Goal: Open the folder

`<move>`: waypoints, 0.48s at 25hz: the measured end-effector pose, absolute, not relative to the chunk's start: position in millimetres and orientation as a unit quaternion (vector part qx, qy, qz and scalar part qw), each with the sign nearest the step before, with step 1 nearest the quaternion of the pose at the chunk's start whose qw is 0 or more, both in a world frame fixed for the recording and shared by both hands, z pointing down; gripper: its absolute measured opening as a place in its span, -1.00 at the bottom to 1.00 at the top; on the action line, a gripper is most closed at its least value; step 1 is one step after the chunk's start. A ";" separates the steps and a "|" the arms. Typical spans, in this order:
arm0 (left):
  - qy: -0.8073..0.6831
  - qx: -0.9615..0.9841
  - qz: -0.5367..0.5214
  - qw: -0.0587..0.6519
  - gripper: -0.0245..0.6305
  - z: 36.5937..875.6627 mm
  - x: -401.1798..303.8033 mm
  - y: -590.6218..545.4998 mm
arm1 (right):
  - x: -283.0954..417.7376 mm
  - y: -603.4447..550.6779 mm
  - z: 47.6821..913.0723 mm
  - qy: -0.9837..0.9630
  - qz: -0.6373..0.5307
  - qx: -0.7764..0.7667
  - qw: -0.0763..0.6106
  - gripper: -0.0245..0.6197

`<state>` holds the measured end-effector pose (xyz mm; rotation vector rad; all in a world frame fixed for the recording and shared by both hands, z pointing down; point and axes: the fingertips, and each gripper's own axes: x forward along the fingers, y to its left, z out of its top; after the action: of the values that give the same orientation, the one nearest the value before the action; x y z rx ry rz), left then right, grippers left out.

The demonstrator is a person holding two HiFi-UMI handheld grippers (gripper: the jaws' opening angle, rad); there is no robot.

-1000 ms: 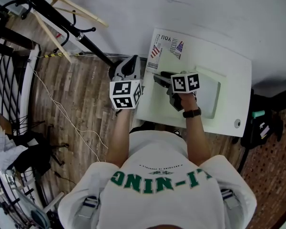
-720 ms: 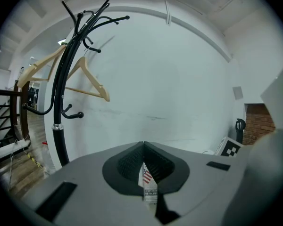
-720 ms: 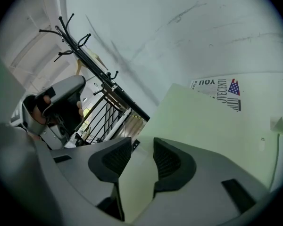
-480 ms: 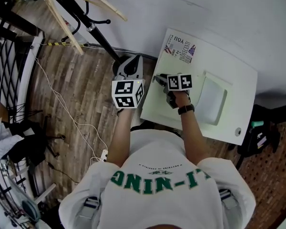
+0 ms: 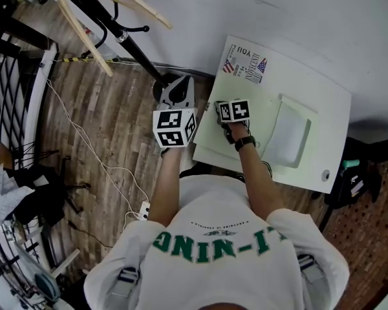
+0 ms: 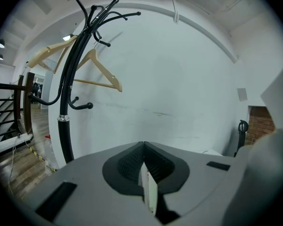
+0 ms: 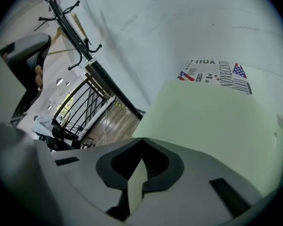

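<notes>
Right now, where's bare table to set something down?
Bare: the table strip along the far edge, right of the printed sheet, and the near right corner around the round hole. Crowded: the left side, where the folder lies under the right gripper, with the left gripper off that edge.

Coat stand [image 5: 118, 35] beside table [image 5: 323, 95], wall [image 5: 278, 11] close behind, open floor [image 5: 110, 128] at left.

The folder [image 7: 212, 126] looks like smooth, matt pale-green plastic. The table [image 5: 323, 102] is smooth and white. The floor [image 5: 110, 121] is grainy wood plank. The coat stand [image 6: 63, 140] is glossy black metal, and its hangers [image 6: 105, 69] are bare pale wood.
</notes>
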<state>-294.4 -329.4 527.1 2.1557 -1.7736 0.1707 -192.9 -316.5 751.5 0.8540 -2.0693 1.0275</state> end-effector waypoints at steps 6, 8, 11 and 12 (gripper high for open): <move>-0.624 0.759 0.060 0.173 -0.88 529.8 -290.0 -328.7 | -194.2 -313.1 756.2 -0.804 0.379 0.326 0.322 -0.87; -0.623 0.760 0.059 0.174 -0.88 529.4 -286.9 -328.3 | -194.1 -312.8 752.5 -0.808 0.375 0.326 0.318 -0.87; -0.620 0.763 0.056 0.173 -0.88 524.8 -280.9 -329.6 | -192.8 -312.7 738.7 -0.817 0.374 0.321 0.301 -0.87; -0.618 0.765 0.056 0.172 -0.88 522.9 -277.7 -330.1 | -191.0 -312.6 732.1 -0.819 0.376 0.320 0.291 -0.87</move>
<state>-277.7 -330.1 522.9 2.1704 -1.7553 0.1576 -191.0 -312.6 732.1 0.8546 -2.1846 1.0040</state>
